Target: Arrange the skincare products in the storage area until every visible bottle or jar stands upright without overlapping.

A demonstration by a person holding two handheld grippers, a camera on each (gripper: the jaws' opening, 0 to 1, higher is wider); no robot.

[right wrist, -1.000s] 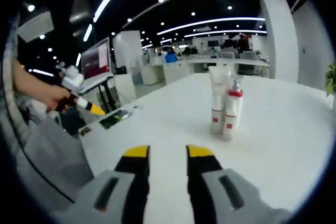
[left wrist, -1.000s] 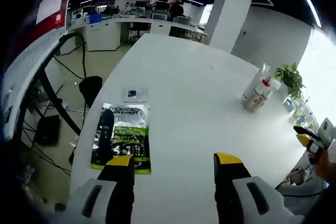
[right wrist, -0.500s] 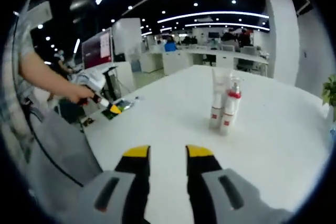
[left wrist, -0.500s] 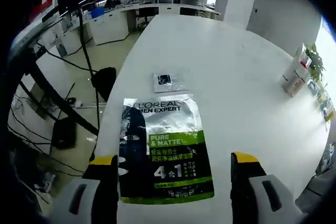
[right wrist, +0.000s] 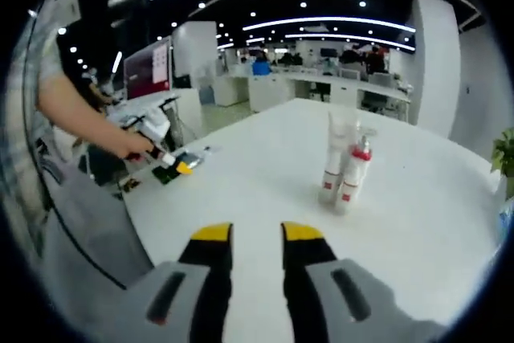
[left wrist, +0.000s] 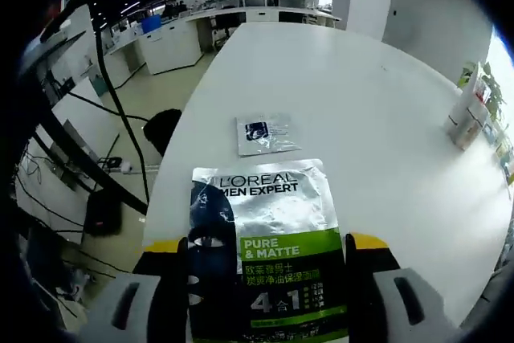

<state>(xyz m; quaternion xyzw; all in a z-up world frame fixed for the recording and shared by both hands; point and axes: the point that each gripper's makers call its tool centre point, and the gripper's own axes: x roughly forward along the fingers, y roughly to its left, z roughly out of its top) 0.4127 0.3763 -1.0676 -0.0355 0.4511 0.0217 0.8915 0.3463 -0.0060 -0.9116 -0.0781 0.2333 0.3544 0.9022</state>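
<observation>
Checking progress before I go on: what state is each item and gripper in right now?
Large sachet: lying flat, between the open jaws.
Small sachet: lying flat, apart from the large one.
Bottles: upright, clustered together.
Left gripper: open, over the large sachet.
Right gripper: nearly closed, empty.

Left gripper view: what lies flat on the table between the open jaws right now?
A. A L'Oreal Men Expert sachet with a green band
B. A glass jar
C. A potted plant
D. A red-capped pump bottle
A: the L'Oreal Men Expert sachet, with its green "Pure & Matte" band, lies flat on the white table between the left gripper's open jaws.
</observation>
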